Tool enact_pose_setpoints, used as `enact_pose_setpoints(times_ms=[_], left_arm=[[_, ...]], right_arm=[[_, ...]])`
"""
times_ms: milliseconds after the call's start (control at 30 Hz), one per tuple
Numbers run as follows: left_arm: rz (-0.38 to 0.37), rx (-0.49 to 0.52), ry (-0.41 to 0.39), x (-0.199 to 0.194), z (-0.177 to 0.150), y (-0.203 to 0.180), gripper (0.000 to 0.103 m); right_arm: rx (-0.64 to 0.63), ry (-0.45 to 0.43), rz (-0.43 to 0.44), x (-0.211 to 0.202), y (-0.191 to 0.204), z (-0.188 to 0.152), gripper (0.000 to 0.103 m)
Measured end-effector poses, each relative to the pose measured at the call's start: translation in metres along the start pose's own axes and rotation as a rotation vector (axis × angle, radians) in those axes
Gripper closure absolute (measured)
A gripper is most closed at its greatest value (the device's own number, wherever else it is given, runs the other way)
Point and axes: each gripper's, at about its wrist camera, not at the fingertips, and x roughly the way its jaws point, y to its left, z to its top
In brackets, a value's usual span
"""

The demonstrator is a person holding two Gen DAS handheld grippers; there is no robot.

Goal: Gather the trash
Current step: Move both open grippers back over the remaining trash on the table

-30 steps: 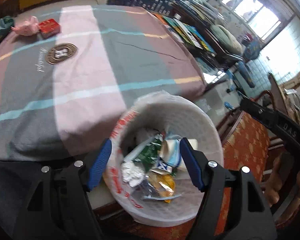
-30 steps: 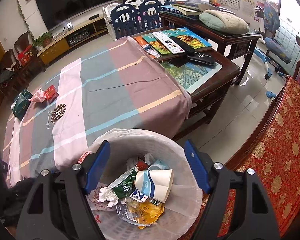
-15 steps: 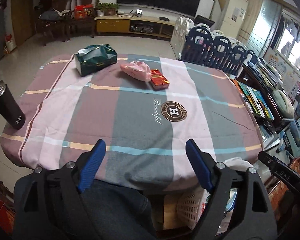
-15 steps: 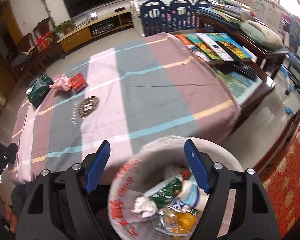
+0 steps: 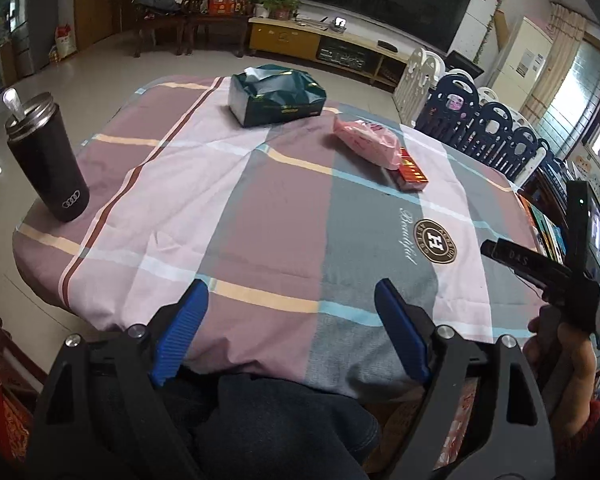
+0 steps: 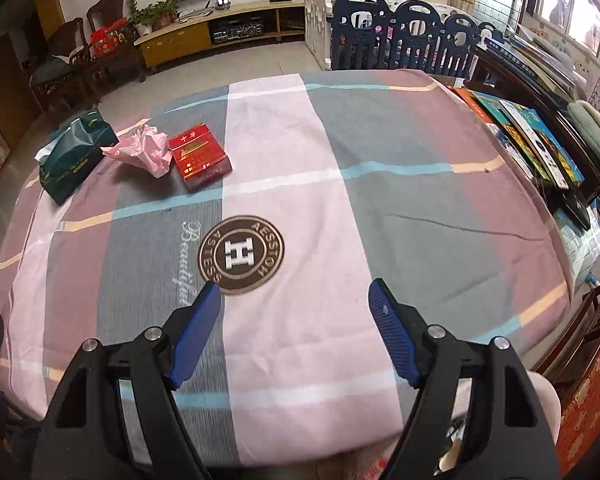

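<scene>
Remaining trash looks like the crumpled pink wrapper (image 6: 140, 152), lying on the far side of the worktop (image 6: 420, 184), touching the red carton (image 6: 200, 156) and just beside the dark green tissue box (image 6: 76, 156); the left wrist view has the same trio, wrapper (image 5: 366, 142) overlapping the carton (image 5: 410, 170), tissue box (image 5: 276, 94) further back. Change over the last second: both cameras swung off the lined trash bin, which filled the frames a second ago with cups and wrappers in it, and now look across the striped cloth. The bin is nearly gone; only a pale sliver shows low right in the right wrist view. Left hand-held gripper (image 5: 290, 334): jaws have just been opening wider, nothing between them, released. Right hand-held gripper (image 6: 292, 334): jaws apart at the same spread as before, also empty, over the round logo (image 6: 240, 254). So my read is that one drop-off is done and this is the swing back for the next pick. The wrapper is well beyond both pairs of fingertips, so a reach across the cloth is needed. Whether the carton counts as trash I can't tell. The black tumbler (image 5: 46, 160) sits near the worktop's left edge, well apart from the wrapper; probably not a target, but easy to knock on a wide left swing. The wrapper is soft and will crush, so grip it at the bunched middle.
</scene>
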Motion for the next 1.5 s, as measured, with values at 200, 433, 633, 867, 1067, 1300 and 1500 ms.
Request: enact_pose_setpoints(times_ms=[200,433,633,867,1067,1300,1500], left_arm=[[0.027,-0.085,0.001,0.021,0.001,0.030,0.018],[0.024,-0.144,-0.002,0.034,0.002,0.047,0.018],[0.019,-0.159,0.018,0.041,0.002,0.051,0.017],[0.026,-0.153,0.028,0.045,-0.001,0.048,0.017],[0.023,-0.145,0.034,0.048,-0.002,0.047,0.017],[0.021,-0.153,0.029,0.050,-0.002,0.050,0.017],[0.025,-0.147,0.045,0.056,-0.003,0.048,0.017]], right_arm=[[-0.064,-0.038,-0.057,0.053,0.030,0.054,0.028],[-0.069,0.001,-0.018,0.110,0.055,0.109,0.028],[-0.187,-0.007,-0.019,0.133,0.092,0.114,0.028],[-0.226,-0.011,-0.072,0.135,0.090,0.123,0.026],[-0.165,0.030,-0.010,0.145,0.071,0.127,0.021],[-0.120,0.071,0.157,0.143,0.066,0.122,0.062],[-0.203,0.070,0.187,0.129,0.081,0.116,0.077]])
